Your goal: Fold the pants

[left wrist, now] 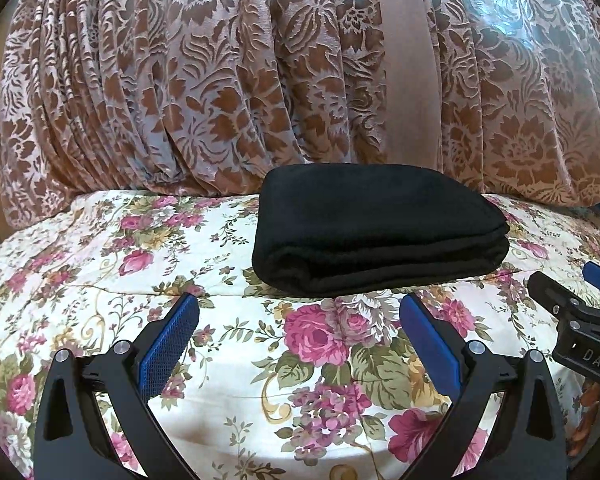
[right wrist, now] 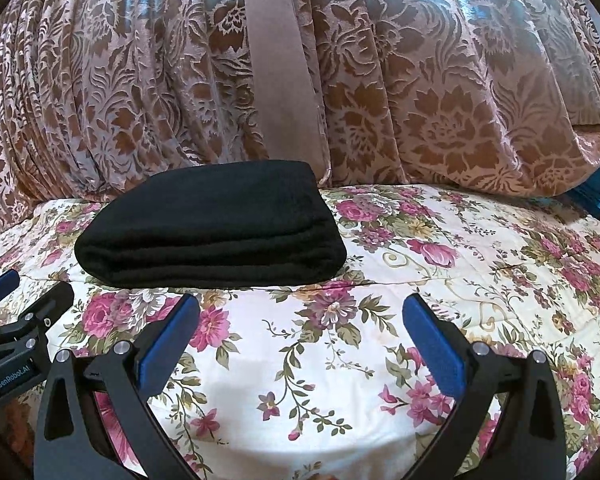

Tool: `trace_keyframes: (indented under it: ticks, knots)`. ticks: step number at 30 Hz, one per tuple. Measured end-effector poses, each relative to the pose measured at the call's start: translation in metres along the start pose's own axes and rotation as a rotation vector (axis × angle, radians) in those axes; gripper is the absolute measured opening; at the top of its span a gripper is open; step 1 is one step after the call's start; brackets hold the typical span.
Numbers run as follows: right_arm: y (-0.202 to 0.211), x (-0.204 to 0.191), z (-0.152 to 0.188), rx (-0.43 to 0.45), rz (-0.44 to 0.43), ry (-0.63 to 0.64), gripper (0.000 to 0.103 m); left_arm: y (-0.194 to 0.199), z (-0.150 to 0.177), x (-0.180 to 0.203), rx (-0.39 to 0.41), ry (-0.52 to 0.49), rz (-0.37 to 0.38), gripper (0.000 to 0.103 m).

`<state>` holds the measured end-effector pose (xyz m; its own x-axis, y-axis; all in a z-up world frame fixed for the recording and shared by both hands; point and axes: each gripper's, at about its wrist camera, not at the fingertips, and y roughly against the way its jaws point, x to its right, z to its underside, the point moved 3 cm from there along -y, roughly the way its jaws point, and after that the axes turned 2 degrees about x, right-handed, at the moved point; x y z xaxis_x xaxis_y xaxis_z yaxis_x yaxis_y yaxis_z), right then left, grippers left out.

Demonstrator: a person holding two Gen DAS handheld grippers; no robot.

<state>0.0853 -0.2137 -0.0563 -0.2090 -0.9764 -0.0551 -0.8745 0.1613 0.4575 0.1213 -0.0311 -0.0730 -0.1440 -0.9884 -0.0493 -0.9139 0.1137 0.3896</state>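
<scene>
Evidently the folding itself is finished: the black pants [left wrist: 380,232] are seen as a compact, layered stack on the floral bedspread [left wrist: 100,264], near the patterned curtain [left wrist: 180,80] behind. Both the left gripper [left wrist: 298,322] and the right gripper [right wrist: 300,322] are held with jaws spread wide and empty, short of the stack and not touching it. Little more than a withdrawal, or a light squaring of the edges, is judged to be called for.

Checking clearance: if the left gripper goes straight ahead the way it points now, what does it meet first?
Probably the folded black pants, lying ahead of the open left gripper on the floral bedspread. If its line runs low, the bedspread might come first; depth is unclear.
</scene>
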Motion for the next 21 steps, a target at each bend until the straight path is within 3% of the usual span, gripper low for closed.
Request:
trace_keyframes:
  ticks: [21]
  knots:
    - [-0.0036,0.0018,0.0012,-0.016,-0.002,-0.003,0.101,-0.0016,0.0029,0.0014,-0.002,-0.01,-0.02,0.099]
